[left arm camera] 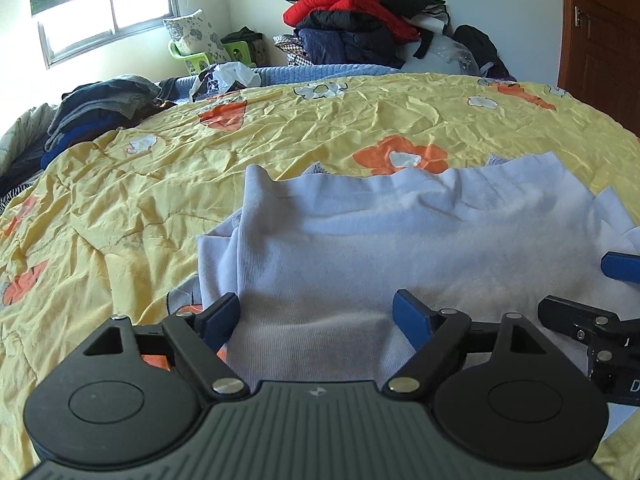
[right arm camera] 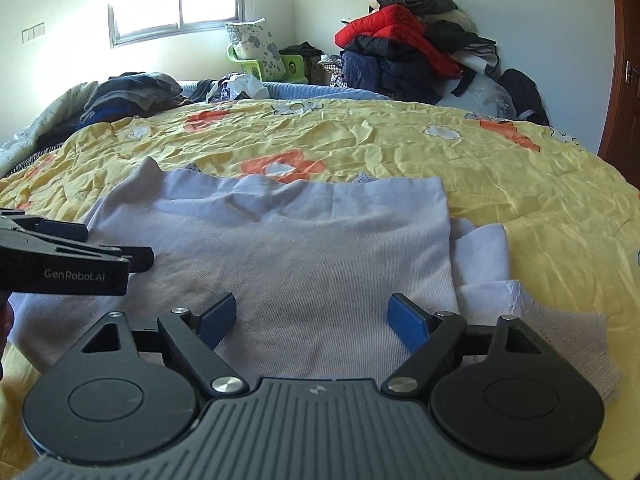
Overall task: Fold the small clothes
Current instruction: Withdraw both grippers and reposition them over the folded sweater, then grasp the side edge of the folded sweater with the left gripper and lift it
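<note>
A pale lavender garment (left arm camera: 360,240) lies partly folded on the yellow flowered bedspread (left arm camera: 160,184); it also shows in the right wrist view (right arm camera: 304,248). My left gripper (left arm camera: 318,316) is open, its blue pads just above the garment's near edge, holding nothing. My right gripper (right arm camera: 312,314) is open too, low over the garment's near part. The right gripper shows at the right edge of the left wrist view (left arm camera: 592,300). The left gripper shows at the left of the right wrist view (right arm camera: 100,248). A loose flap (right arm camera: 484,252) sticks out on the garment's right side.
A stack of folded dark clothes (left arm camera: 100,108) sits at the bed's far left. A heap of red and dark jackets (left arm camera: 360,20) rises behind the bed. A white lacy cloth (right arm camera: 560,340) lies beside the garment. A wooden door (left arm camera: 600,20) stands at the right.
</note>
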A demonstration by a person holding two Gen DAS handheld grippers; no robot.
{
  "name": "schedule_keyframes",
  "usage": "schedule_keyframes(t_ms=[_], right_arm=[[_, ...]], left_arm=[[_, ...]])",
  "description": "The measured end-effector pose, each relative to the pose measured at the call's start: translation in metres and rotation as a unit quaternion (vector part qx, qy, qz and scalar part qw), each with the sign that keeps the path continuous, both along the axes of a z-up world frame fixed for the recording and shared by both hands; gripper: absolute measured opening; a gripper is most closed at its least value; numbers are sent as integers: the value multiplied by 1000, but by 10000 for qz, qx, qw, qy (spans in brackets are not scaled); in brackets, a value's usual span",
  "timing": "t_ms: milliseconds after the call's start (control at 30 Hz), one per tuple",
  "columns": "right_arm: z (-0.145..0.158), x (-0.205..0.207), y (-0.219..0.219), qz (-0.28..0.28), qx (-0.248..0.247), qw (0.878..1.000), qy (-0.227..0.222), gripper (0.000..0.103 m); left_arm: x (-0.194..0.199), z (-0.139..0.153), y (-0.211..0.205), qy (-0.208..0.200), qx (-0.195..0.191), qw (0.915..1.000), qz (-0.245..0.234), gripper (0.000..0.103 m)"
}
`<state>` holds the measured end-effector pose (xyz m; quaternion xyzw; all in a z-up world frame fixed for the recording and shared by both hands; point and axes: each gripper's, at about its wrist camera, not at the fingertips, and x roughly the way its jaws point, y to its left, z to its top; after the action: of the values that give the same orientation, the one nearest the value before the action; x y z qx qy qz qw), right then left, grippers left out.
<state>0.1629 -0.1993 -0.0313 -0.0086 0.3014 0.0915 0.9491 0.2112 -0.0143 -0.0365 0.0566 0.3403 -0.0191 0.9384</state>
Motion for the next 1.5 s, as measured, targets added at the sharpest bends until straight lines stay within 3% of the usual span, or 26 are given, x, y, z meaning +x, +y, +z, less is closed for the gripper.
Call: schedule_keyframes(t_ms=[333, 667, 800, 933, 1067, 1233, 1500], right_arm=[[-6, -3, 1, 19, -22, 10000, -66, 94], [-7, -1, 5, 82, -83, 9999, -1, 100], [-6, -4, 3, 62, -20, 9999, -84, 100], [-2, -17, -1, -299, 30, 9990, -326, 100], [1, -30, 3, -487, 35, 9982, -356, 100], [9, -50, 19, -253, -58, 9987, -437, 100], [19, -70, 41, 110, -258, 9986, -459, 100]], left_arm=[[-11, -12, 2, -457, -8, 9989, 84, 92], [-10, -12, 16, -365, -492, 9980, 143, 94], [-21, -6, 23, -447, -384, 9975, 385, 94], [-31, 5, 40, -545, -346, 9967, 487, 94], [-25, 12, 63, -414, -398, 9960, 686, 94], [-20, 15, 87, -167, -844, 9921, 912, 94], [-20, 15, 94, -78, -977, 9905, 964, 94]])
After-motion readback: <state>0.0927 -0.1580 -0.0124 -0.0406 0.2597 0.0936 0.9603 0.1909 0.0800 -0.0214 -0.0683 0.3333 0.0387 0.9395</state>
